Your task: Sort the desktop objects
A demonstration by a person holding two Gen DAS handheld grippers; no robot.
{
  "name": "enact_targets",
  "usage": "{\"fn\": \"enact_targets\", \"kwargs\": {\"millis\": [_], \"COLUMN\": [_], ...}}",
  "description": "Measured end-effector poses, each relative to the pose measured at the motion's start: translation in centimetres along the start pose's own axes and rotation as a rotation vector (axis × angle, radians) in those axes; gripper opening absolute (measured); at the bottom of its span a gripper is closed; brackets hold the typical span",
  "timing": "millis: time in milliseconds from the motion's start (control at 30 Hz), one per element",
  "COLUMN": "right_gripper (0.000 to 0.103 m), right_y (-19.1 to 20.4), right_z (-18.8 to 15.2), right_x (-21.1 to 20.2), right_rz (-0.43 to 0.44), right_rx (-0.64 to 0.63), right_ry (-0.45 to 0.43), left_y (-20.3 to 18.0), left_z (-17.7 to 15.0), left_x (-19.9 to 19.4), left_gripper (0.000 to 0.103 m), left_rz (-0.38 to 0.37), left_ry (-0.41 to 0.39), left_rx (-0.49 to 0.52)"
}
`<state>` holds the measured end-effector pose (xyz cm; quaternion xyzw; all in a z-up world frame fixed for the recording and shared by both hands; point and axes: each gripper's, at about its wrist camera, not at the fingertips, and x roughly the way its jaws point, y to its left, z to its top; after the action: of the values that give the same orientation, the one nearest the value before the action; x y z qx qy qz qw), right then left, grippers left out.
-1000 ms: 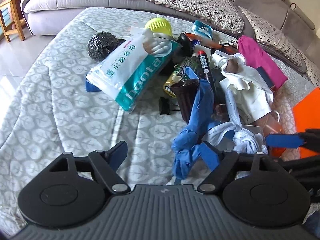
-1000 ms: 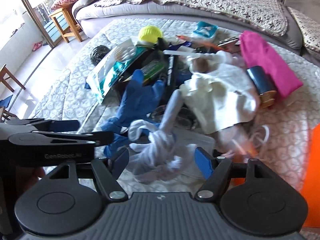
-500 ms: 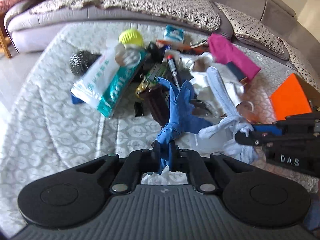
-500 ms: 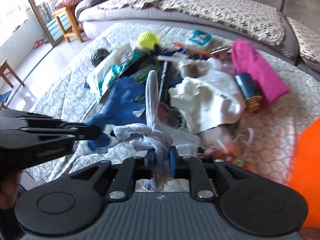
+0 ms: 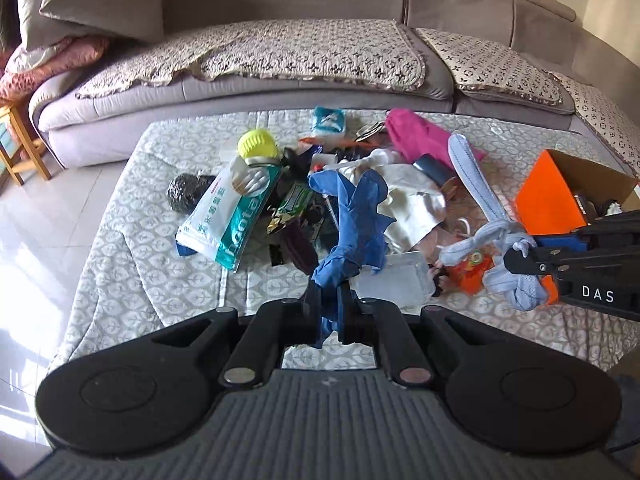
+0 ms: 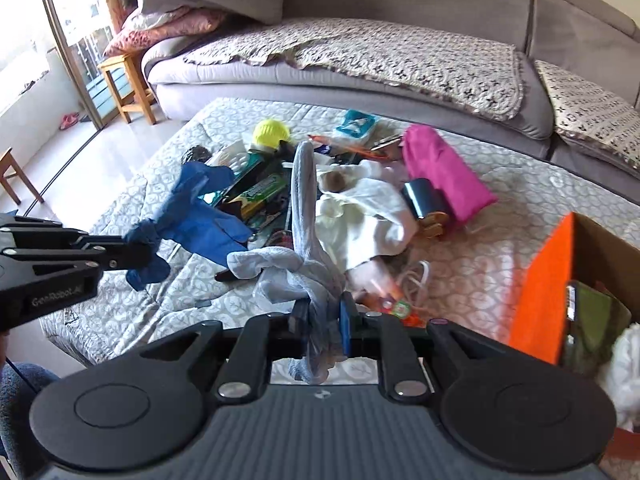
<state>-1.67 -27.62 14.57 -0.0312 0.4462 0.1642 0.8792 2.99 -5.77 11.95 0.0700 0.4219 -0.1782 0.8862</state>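
Sofa-side, the quilted counter (image 5: 152, 248) carries a heap. Left claw (image 5: 329, 300) grips a blue glove (image 5: 356, 216), right claw (image 6: 325, 316) a pale sock (image 6: 304, 208), both above the near heap. Either dangling tail could snag clutter and drag it off.

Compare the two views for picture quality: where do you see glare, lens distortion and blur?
Left wrist view: glare whitens the floor tiles at left, the fisheye bows the sofa into an arc, and the pile is fairly sharp. Right wrist view: the window at left is blown out, the sofa bends likewise, and the clutter near the white cable looks smeared.
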Motion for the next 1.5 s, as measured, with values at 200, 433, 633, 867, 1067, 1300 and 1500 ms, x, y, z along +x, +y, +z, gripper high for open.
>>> {"fn": "enact_targets", "kwargs": {"millis": [200,433,633,867,1067,1300,1500], "right_gripper": [0.014,0.014,0.014,0.014,0.014,0.014,0.063], "right_y": [-0.9,-1.5,-1.1,-0.8,-0.6,0.0,-0.1], "right_z": [-1.1,-1.7,-1.2,-1.1,-1.1,-1.4,-1.2], "right_x": [0.0,1.4,2.0,2.8,3.3,4.7,4.8], "right_rz": [-0.009,-0.022,-0.016,-0.019,-0.02,-0.014,0.003], "right_rx": [0.023,0.043,0.039,0.032,0.033,0.028,0.079], "right_ry": [-0.006,0.01,0.01,0.027,0.035,0.062,0.03], "left_y": [-0.6,-1.0,-1.3,-1.2,-0.5,-0.3,-0.2], "left_z": [-0.4,-0.8,-0.5,-0.8,-0.9,-1.4,-1.3], "left_x": [-0.3,0.8,0.8,1.5,2.2,2.9,3.0], "left_gripper": [0.009,0.01,0.01,0.01,0.01,0.01,0.063], "left_rz": [0.01,0.049,0.047,0.054,0.071,0.074,0.101], "left_ry": [-0.003,0.008,-0.003,0.012,0.026,0.054,0.024], "left_rx": [0.014,0.029,0.049,0.052,0.037,0.049,0.027]}}
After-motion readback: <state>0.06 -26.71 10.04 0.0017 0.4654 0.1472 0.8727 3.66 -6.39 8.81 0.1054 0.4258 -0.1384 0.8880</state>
